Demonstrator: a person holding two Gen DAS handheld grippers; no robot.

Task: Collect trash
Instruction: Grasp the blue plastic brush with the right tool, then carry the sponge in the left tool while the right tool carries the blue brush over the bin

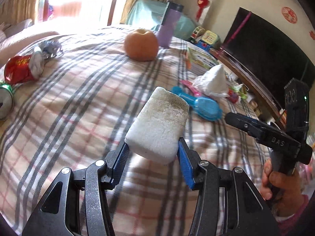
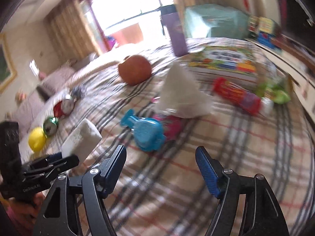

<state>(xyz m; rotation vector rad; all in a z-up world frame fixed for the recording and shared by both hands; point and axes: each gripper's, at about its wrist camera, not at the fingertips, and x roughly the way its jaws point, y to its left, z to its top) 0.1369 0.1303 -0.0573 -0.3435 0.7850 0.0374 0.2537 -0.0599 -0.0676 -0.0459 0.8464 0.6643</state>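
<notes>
A white foam block (image 1: 159, 122) is held above the plaid bed sheet (image 1: 78, 108), with my left gripper (image 1: 153, 143) shut on its near end. In the right wrist view the same foam block (image 2: 80, 139) shows at the left, in the left gripper (image 2: 59, 157). My right gripper (image 2: 160, 148) stands open over the sheet with nothing between its fingers; the right gripper (image 1: 230, 117) also shows at the right edge of the left wrist view, in a hand. A crushed red can (image 1: 21, 70), a green can (image 1: 6, 102), a foil wad (image 1: 51, 47) and crumpled white paper (image 1: 212, 80) lie on the bed.
A round orange fruit (image 1: 141, 45), a purple cup (image 1: 167, 33), a blue plastic toy (image 2: 147, 133), a red wrapper (image 2: 236, 96), a green wrapper (image 2: 275, 92), picture books (image 2: 222, 63) and a yellow ball (image 2: 36, 138) also lie on the bed. A dark screen (image 1: 265, 49) stands at the right.
</notes>
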